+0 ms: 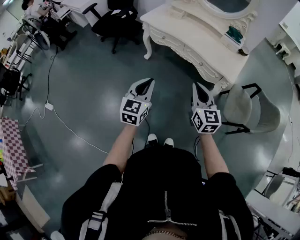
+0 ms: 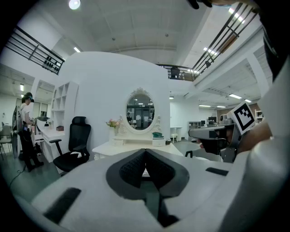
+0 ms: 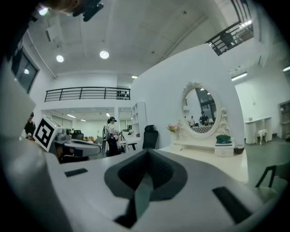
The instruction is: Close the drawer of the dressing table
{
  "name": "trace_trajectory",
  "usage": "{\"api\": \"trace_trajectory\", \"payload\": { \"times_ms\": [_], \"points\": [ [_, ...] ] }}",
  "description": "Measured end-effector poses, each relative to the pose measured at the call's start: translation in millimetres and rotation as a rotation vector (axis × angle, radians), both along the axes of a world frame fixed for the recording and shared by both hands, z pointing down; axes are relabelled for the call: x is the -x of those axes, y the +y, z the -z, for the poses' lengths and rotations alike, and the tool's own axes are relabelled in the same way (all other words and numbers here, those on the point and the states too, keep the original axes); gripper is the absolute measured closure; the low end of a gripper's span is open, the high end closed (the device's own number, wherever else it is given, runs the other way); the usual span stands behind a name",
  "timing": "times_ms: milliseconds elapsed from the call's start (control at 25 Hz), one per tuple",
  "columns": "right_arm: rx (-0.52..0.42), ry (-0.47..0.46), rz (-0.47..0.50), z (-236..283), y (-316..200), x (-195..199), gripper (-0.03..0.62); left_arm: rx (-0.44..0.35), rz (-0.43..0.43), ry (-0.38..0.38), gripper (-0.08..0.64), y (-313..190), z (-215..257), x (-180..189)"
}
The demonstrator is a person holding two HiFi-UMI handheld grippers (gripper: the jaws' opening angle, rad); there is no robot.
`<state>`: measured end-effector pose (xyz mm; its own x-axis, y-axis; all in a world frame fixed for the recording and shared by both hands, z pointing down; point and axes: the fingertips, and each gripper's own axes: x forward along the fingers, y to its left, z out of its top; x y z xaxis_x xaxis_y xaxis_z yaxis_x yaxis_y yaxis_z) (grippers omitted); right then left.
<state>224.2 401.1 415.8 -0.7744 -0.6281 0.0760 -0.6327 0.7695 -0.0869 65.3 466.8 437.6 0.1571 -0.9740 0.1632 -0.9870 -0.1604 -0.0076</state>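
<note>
Dressing table [image 1: 197, 33], mirror [image 1: 230, 5] cut off at top, drawer [image 1: 165, 37] pos. unclear

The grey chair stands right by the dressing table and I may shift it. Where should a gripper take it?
Probably the thin black frame bar on the near side of the grey chair, with the right gripper coming from the person's side: that bar looks slim enough for the jaws, while the padded shell is broad and rounded.

- Black office chair [image 1: 115, 21]: on the floor [image 1: 93, 79], ahead-left of the left fingers [image 1: 137, 90], well apart.
- Grey chair [image 1: 248, 110]: near, right of the right fingers [image 1: 208, 97].
- White cable [image 1: 77, 136]: on the floor, left of the left fingers.
- Checkered cloth [image 1: 11, 145]: far left.
</note>
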Motion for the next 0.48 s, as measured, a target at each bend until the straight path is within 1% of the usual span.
{"api": "trace_trajectory", "payload": {
  "times_ms": [120, 320, 480],
  "points": [
    [0.007, -0.007, -0.002, -1, 9, 2, 0.591, 0.0, -0.005, 0.005, 0.56, 10, -1, 4],
    [-0.006, 0.011, -0.016, -2, 16, 7, 0.591, 0.009, -0.028, 0.017, 0.56, 15, -5, 10],
    [-0.005, 0.014, -0.045, -6, 18, 13, 0.591, 0.005, -0.052, 0.002, 0.56, 13, -8, 18]
  ]
}}
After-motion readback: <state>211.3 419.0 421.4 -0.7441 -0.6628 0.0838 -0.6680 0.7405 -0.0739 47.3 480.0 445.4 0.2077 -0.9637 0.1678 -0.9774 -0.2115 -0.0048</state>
